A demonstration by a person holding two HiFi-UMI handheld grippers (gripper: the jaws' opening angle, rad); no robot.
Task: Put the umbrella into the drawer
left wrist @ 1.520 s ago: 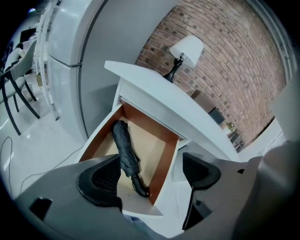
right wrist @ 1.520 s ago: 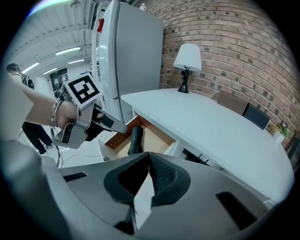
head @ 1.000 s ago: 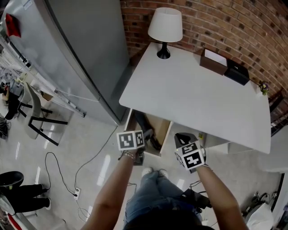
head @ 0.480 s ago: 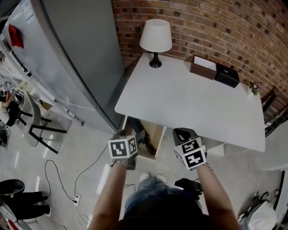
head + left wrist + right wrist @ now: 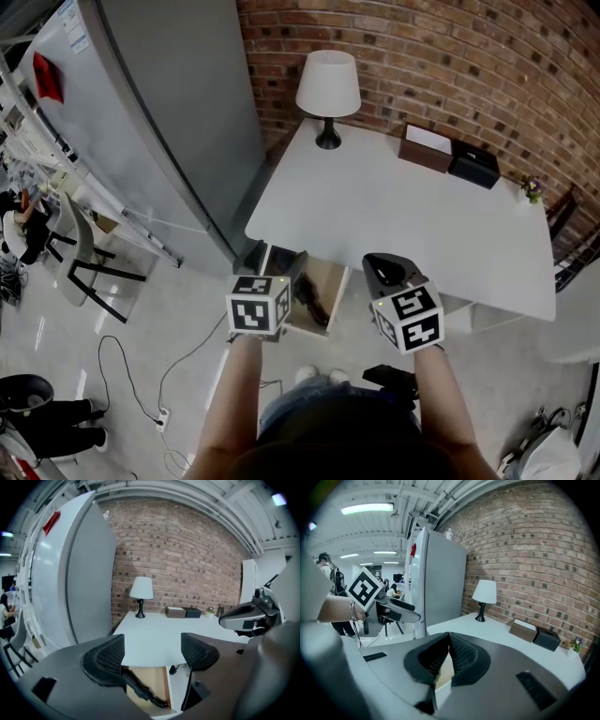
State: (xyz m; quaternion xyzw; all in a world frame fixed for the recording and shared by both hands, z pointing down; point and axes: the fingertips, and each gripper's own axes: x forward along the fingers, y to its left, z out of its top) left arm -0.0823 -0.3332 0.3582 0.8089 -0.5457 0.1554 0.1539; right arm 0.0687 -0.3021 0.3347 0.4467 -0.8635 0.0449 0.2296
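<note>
A black folded umbrella [image 5: 312, 298] lies inside the open wooden drawer [image 5: 330, 281] under the white table's [image 5: 403, 211] front edge. The left gripper view shows the umbrella [image 5: 140, 692] low in the drawer [image 5: 152, 679], below and beyond the jaws. My left gripper [image 5: 277, 281] hovers at the drawer's left front corner; it [image 5: 152, 652] is open and holds nothing. My right gripper [image 5: 385, 268] is held right of the drawer, in front of the table edge. It [image 5: 449, 654] is shut with nothing between the jaws. Neither gripper touches the umbrella.
A white lamp [image 5: 328, 86], a brown box [image 5: 427, 146] and a black box [image 5: 473, 165] stand along the table's far edge by the brick wall. A tall grey refrigerator [image 5: 159, 122] stands on the left. A cable [image 5: 141, 375] trails over the floor.
My left gripper has shifted a little left and back from the drawer front. The right gripper has barely moved. The umbrella lies in the drawer throughout.
</note>
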